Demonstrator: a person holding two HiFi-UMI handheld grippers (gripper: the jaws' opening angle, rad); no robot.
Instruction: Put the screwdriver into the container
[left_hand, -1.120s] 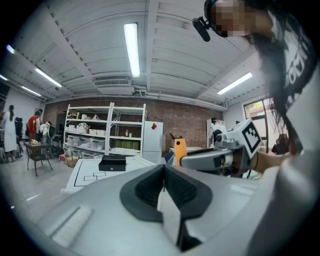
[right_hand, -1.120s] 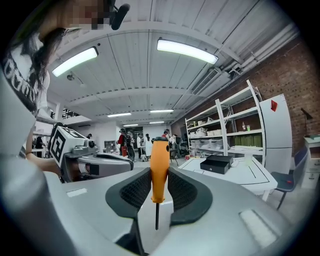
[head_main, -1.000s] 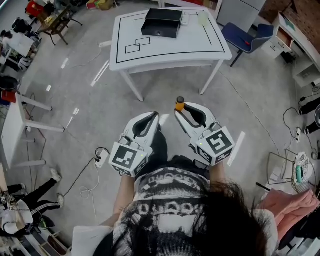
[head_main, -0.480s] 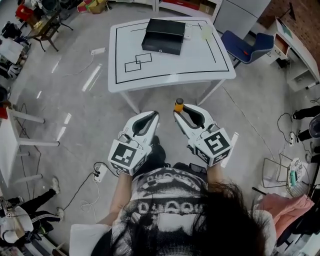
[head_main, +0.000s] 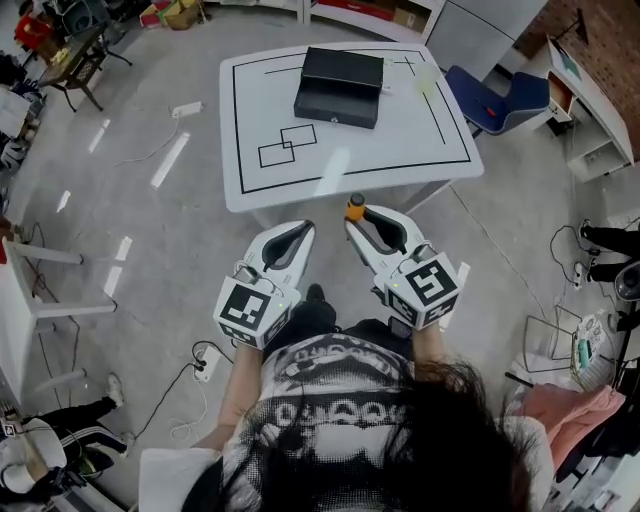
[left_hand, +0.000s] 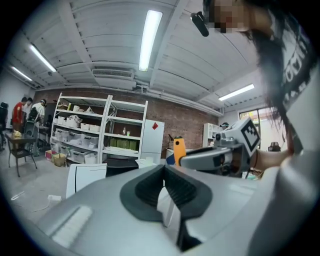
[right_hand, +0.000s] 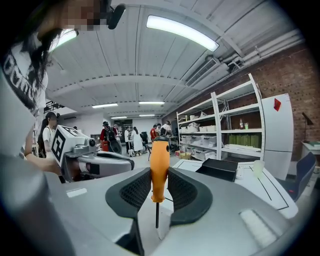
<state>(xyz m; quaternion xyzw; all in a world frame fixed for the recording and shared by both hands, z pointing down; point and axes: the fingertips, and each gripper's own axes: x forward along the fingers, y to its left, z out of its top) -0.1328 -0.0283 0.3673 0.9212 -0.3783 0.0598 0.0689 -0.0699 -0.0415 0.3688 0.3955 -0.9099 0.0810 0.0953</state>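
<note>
An orange-handled screwdriver (head_main: 356, 207) stands upright between the pads of my right gripper (head_main: 358, 222), handle up and thin shaft down. In the right gripper view the screwdriver (right_hand: 159, 167) is pinched at the handle by the right gripper (right_hand: 159, 186). My left gripper (head_main: 305, 230) hangs beside it, shut and empty; in its own view the left gripper (left_hand: 165, 187) has its pads together. The container, a black box (head_main: 340, 86), lies on the far half of a white table (head_main: 400, 140) ahead of both grippers.
Black outlines are marked on the table top, and a pale cup (head_main: 428, 82) stands right of the box. A blue chair (head_main: 495, 88) stands at the table's right. A power strip (head_main: 187, 108) and cables lie on the floor at left. Shelves and people are far behind.
The table has drawn closer to both grippers and now sits just ahead of their tips. The grippers keep the same pose, with the screwdriver still in the right one.
</note>
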